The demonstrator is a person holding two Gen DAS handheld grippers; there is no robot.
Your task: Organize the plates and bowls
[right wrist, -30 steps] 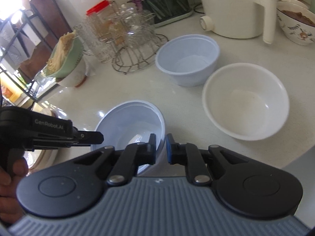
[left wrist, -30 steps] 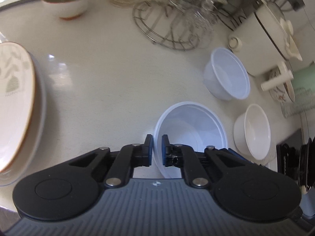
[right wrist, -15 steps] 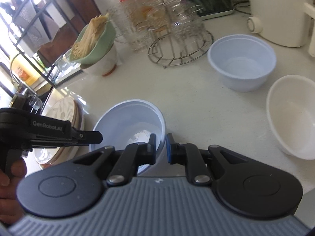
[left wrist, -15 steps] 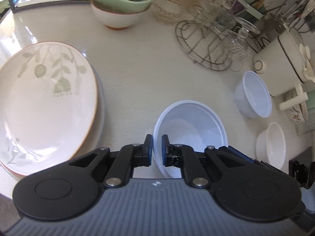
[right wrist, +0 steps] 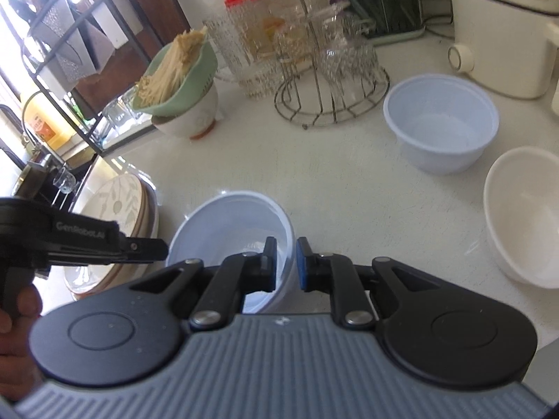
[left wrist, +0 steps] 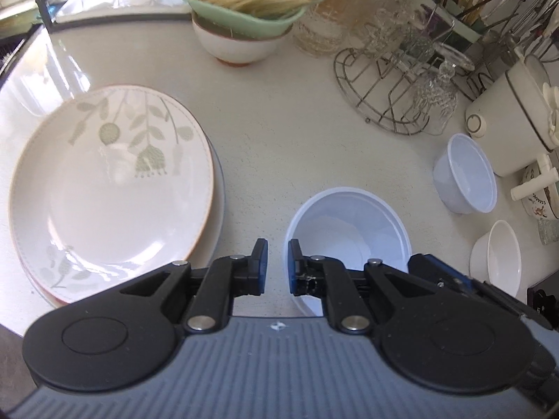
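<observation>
Pale speckled counter (left wrist: 279, 132) across both views. At the far right edge, a big white appliance (right wrist: 499, 35) standing against the wall. On the left, a stack of plates (left wrist: 104, 188), topmost one cream with a green leaf pattern and a brown rim. Toward the back, a wire rack (left wrist: 384, 97) hung with clear glasses, and beside it a green strainer (left wrist: 244, 3) full of pale noodles, sitting in a white bowl with a brown foot. In the middle of the counter, just right of the plates and apart from them, the near bowl (left wrist: 349, 223), pale blue-white and empty. Farther right, well apart from it, a second bluish bowl (left wrist: 464, 178) and, beside that, a plain white bowl (left wrist: 499, 255), both empty and upright. Left gripper (left wrist: 276, 265) at the near bowl's left rim, fingers drawn almost together and pinching the rim, one inside, one outside. Right gripper (right wrist: 286, 265) at the opposite rim, likewise nearly closed and pinching it. At the right view's left edge, a hand (right wrist: 14, 314) around the left gripper's handle.
</observation>
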